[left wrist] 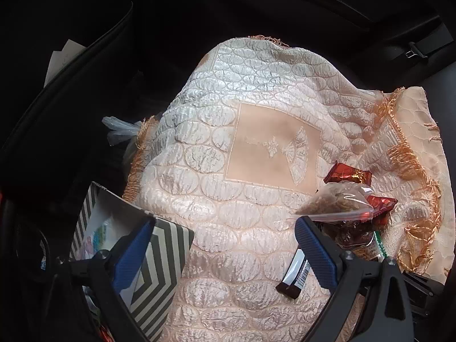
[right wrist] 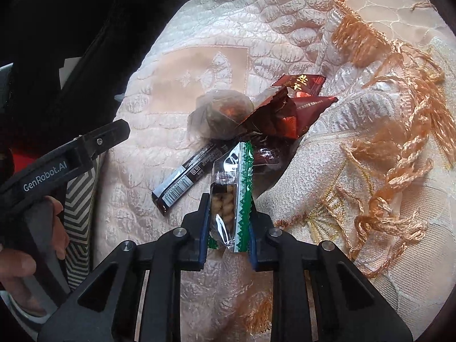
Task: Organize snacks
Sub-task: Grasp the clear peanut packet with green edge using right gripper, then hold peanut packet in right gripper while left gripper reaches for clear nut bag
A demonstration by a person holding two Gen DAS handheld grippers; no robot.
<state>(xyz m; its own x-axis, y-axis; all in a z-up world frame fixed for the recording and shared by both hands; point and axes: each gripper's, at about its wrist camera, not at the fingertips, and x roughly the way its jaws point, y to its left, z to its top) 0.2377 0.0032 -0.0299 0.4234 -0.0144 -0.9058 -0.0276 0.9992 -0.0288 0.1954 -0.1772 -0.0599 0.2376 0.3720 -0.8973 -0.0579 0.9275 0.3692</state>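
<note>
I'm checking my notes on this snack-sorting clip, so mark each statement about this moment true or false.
1. The right gripper is shut on the green-edged snack packet. True.
2. The left gripper holds the dark bar. False: its jaws stand open and empty.
3. The striped box sits beside the left gripper. True.
4. The snacks lie on bare wood. False: on a quilted cloth.

Soft daylight falls evenly on the pale quilted cloth (left wrist: 250,148), giving a gentle sheen, while the surroundings sink into near-black shadow. Both fisheye views bend strongly at the edges, where corners go dark
</note>
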